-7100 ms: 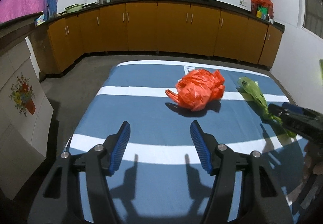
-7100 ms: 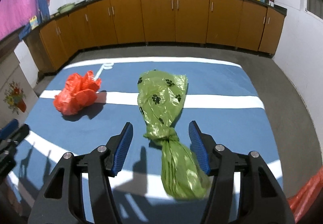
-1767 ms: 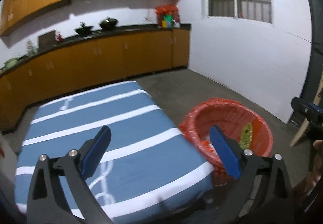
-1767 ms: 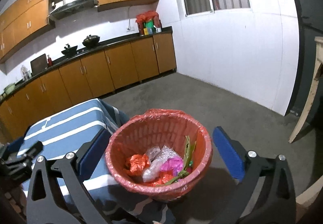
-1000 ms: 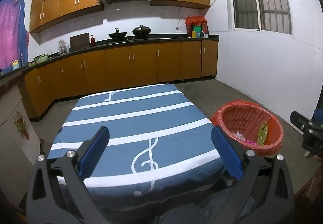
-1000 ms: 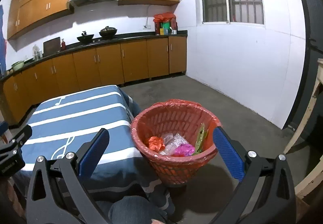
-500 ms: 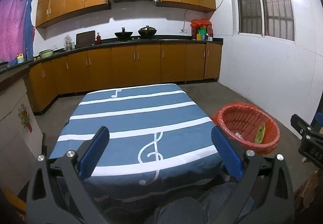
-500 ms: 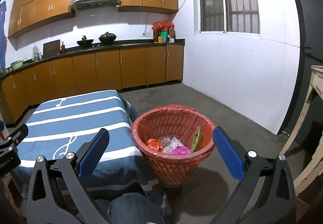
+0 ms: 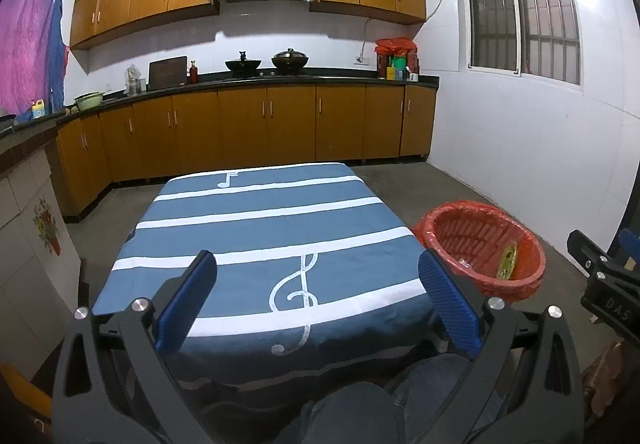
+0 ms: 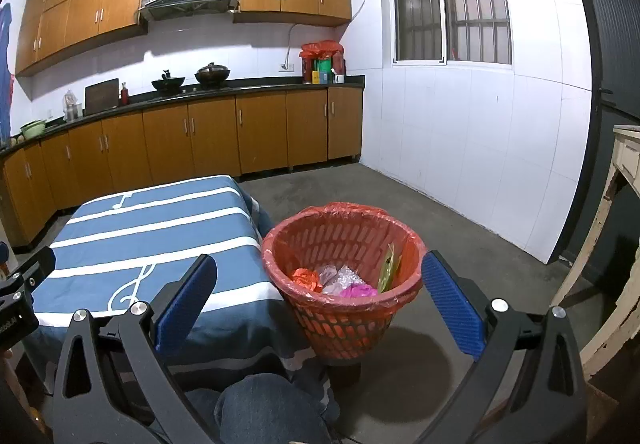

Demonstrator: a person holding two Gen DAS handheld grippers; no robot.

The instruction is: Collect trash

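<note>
Basket (image 10: 344, 318), two empty grippers (image 9: 316, 294).

Two black hand-held grippers and denim-clad knees

Each gripper — left gripper (image 9: 318, 300), right gripper (image 10: 320, 302) — is built of matte black angular arms with triangular cut-outs, studded with silver screws and tipped with ribbed blue pads (image 10: 450, 310); white lettering is seen on the body, and blue jeans (image 10: 264, 410) below.

Left gripper (image 9: 316, 272) is held level with its blue-padded jaws spread wide, gripping nothing. Right gripper (image 10: 318, 274) matches it, jaws wide apart. The person's denim-clad knee (image 10: 260, 408) sits below.
</note>
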